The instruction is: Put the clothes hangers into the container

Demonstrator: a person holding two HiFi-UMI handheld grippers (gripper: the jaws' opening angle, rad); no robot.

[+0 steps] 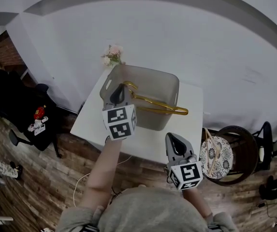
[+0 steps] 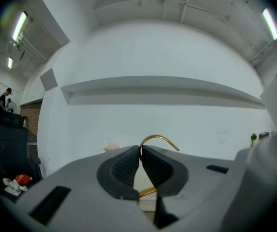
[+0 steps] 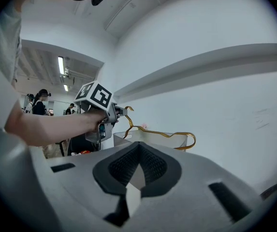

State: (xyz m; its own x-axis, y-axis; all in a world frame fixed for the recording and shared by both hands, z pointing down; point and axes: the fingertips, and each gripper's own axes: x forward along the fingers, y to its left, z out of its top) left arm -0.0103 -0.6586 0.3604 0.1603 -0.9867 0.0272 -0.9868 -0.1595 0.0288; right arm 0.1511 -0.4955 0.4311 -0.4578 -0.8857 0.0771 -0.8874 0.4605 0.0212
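Left gripper (image 1: 118, 95) (image 2: 140, 151): its jaws are pressed together on the neck of the gold hanger, just under the hook; it hangs above the container's near-left corner.
Gold hanger (image 1: 158, 107) (image 2: 159, 138) (image 3: 163, 134): it is held in the air over the container. The hook curves up past the left gripper's jaws, and the body reaches right across the container's opening, with its far end out past the near-right rim.
Container (image 1: 148, 71): a grey, see-through tub with a handle slot in its left wall. It stands on the far half of the desk, close to the far-left corner.
Right gripper (image 1: 177, 141) (image 3: 139, 149): its pads meet at the tips with nothing between them; it is held over the desk's near-right edge, well apart from the container.
Desk (image 1: 148, 144): white; the strip along its near edge is bare.
Flowers (image 1: 111, 55): a small pale pink bunch at the desk's far-left corner, just behind the container.
Round seat (image 1: 216, 157): it has a patterned cushion and stands on the wooden floor beside the desk's right edge.
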